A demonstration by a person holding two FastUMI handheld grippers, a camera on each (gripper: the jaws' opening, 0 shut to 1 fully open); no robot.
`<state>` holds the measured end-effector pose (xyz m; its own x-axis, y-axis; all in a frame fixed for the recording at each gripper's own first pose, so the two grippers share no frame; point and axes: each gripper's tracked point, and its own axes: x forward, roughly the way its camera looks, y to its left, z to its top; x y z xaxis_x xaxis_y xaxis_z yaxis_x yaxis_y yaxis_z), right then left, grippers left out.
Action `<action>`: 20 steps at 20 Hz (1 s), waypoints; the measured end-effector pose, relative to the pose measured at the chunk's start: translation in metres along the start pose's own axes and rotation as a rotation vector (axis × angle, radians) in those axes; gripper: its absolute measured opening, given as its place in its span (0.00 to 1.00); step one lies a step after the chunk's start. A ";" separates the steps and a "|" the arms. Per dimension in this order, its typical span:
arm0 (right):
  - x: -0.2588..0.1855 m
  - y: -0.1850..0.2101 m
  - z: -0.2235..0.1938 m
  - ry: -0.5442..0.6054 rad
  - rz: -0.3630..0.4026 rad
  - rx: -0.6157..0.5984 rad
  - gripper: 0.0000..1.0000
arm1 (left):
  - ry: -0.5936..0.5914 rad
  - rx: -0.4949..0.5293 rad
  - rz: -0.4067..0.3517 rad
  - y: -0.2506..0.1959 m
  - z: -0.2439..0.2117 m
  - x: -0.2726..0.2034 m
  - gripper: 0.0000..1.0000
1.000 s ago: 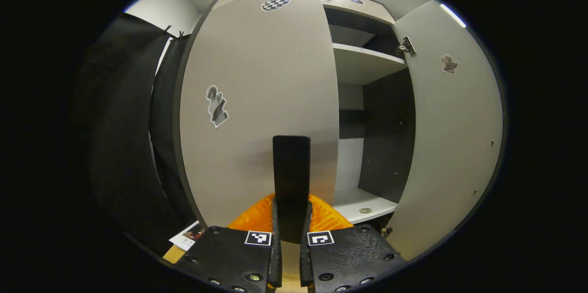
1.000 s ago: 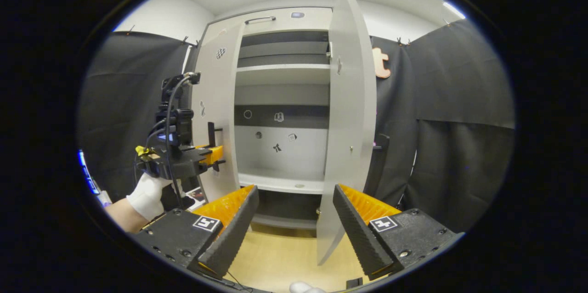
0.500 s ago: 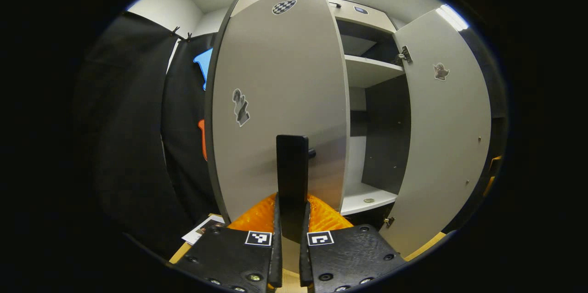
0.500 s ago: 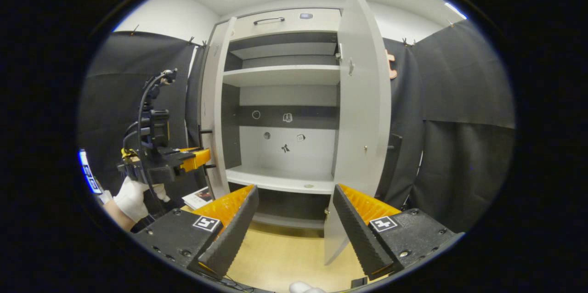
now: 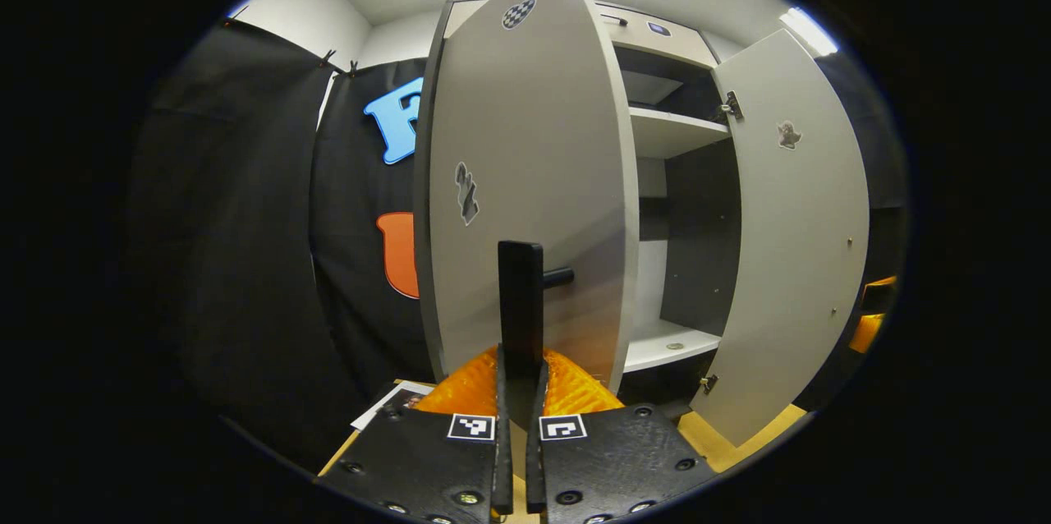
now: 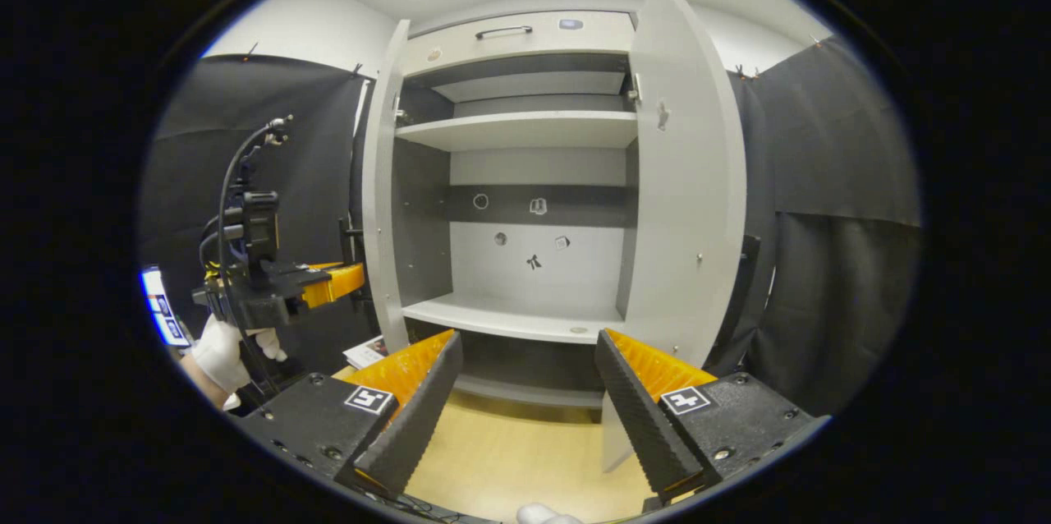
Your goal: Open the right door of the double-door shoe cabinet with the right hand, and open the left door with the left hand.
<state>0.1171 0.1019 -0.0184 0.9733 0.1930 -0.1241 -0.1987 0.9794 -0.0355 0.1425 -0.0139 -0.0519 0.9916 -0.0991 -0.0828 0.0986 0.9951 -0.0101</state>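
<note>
The grey shoe cabinet stands with both doors swung out. My left gripper is shut on the black bar handle of the left door, both orange fingers pressing on it. In the right gripper view the left door is seen nearly edge-on, with the left gripper at its outer side, held by a white-gloved hand. The right door stands wide open. My right gripper is open and holds nothing, low in front of the cabinet and apart from both doors.
Inside are an upper shelf and a bottom shelf with a small round disc. A drawer with a handle tops the cabinet. A printed sheet lies on the wooden floor. Black cloth hangs on both sides.
The left door has swung further outward with my left gripper still shut on its handle. The right door now stands wider. My right gripper has stayed open.
</note>
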 end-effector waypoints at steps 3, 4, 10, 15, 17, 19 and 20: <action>0.000 0.001 -0.003 -0.003 0.014 -0.007 1.00 | -0.008 0.009 0.036 0.018 0.000 -0.008 0.05; 0.000 0.001 -0.003 -0.004 0.016 -0.006 1.00 | -0.007 0.002 0.051 0.025 -0.002 -0.010 0.05; 0.002 0.018 -0.007 0.004 0.042 -0.005 1.00 | -0.015 0.012 0.160 0.080 -0.004 -0.029 0.00; 0.002 0.030 -0.009 0.006 0.059 -0.015 1.00 | -0.031 -0.034 0.152 0.106 -0.006 -0.032 0.00; 0.000 0.031 -0.009 0.006 0.056 -0.014 1.00 | -0.035 -0.021 0.130 0.115 -0.006 -0.033 0.00; -0.001 0.032 -0.010 0.005 0.052 -0.012 1.00 | -0.038 -0.025 0.111 0.119 -0.007 -0.032 0.00; -0.002 0.032 -0.010 0.006 0.048 -0.012 1.00 | -0.038 -0.028 0.102 0.118 -0.008 -0.032 0.00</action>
<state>0.1075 0.1323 -0.0289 0.9618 0.2396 -0.1323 -0.2469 0.9681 -0.0417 0.1218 0.1066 -0.0585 0.9989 0.0035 -0.0467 -0.0049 0.9995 -0.0315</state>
